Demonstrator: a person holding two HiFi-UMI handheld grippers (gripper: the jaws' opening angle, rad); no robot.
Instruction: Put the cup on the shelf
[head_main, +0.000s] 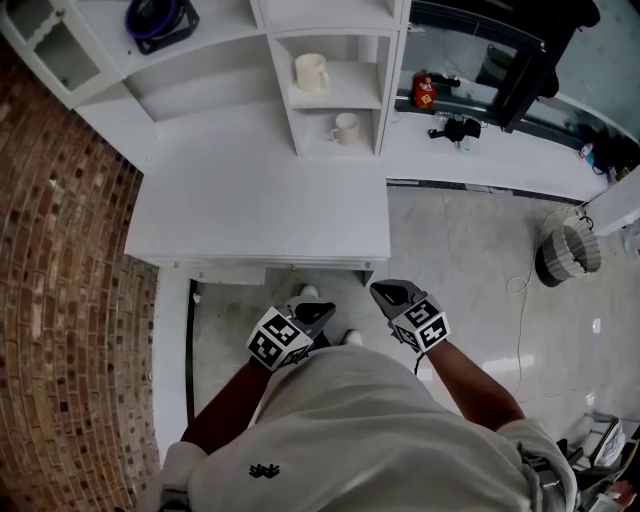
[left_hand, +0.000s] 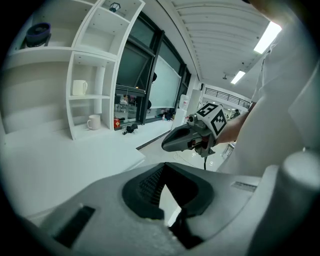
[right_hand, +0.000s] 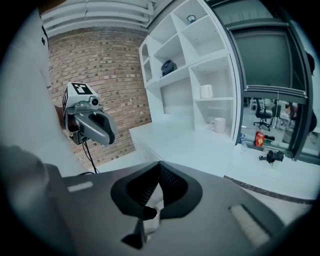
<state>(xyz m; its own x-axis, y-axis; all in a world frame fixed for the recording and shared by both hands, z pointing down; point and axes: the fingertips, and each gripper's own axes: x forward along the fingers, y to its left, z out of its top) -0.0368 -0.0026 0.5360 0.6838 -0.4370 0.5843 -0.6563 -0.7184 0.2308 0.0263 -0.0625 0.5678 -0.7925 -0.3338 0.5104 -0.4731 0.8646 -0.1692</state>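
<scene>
Cup in grip: the white cup (head_main: 345, 128) is held by neither gripper and stands well apart from both.
Left gripper jaws: the left gripper (left_hand: 163, 166) has its jaws closed tip to tip, with nothing between them.
Right gripper jaws: the right gripper (right_hand: 159, 165) has its jaws pressed together and holds nothing.
Grippers' place: both are held low, close to the person's body, on the near side of the desk (head_main: 260, 205) that runs out from the shelf unit (head_main: 395, 60). They point toward the unit, the left one just beside the right one.
White cup's place: upright in the bottom open compartment of the shelf unit, at desk level.
Second cup: a second cup (head_main: 311, 72) of the same white stands upright in the compartment directly above it.
Dark round object: it (head_main: 158, 18) sits on a wider shelf of the unit, to the left of the two cup compartments and higher up.
Ledge: a white ledge (head_main: 520, 160) runs off to the right of the shelf unit. A red can (head_main: 424, 92) and a small black item (head_main: 458, 128) lie on it near the unit.
Brick wall: it (head_main: 60, 260) stands to the left of the shelf unit and desk.
Bin: a ribbed bin (head_main: 570, 250) stands on the floor, far right of the shelf unit.
</scene>
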